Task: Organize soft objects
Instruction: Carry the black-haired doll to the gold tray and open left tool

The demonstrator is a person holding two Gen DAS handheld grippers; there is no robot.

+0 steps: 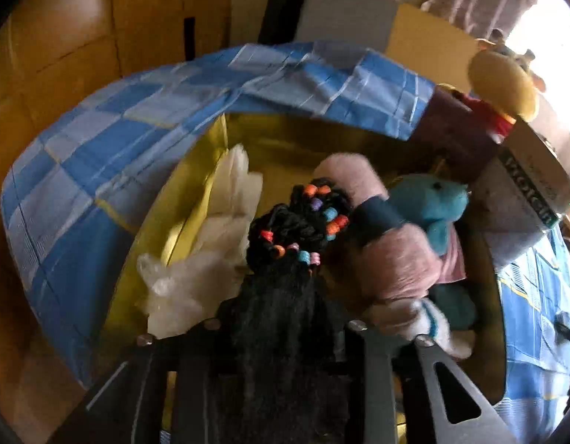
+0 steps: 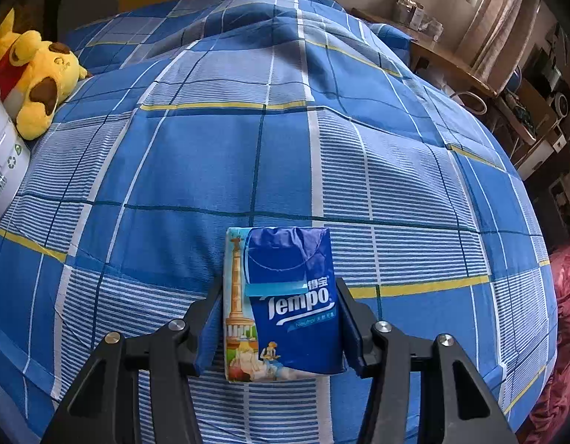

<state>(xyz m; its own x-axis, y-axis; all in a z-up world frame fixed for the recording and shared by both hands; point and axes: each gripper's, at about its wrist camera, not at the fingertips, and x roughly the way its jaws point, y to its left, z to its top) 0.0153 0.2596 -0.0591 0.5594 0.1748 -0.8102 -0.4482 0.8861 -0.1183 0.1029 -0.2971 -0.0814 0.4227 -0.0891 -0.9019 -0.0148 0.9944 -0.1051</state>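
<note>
In the left wrist view my left gripper [image 1: 283,327] hangs over an open box with a yellow inside wall [image 1: 321,137]. A black hair piece strung with coloured beads [image 1: 299,222] runs out between its jaws, which stand apart around the loose strands; its beaded end rests on the pile inside. The pile holds crumpled clear plastic [image 1: 211,244], a pink roll with a dark blue band [image 1: 392,259] and a teal plush [image 1: 432,203]. In the right wrist view my right gripper [image 2: 279,285] has its pads against both long sides of a blue Tempo tissue pack [image 2: 285,303] lying on the bed.
A blue checked bed cover [image 2: 358,170] spreads under everything and bunches around the box [image 1: 100,155]. A yellow plush dog [image 2: 37,74] leans on the white box wall [image 2: 3,155] at the left. Red cloth [image 2: 562,314] and a cluttered wooden desk [image 2: 451,63] border the right.
</note>
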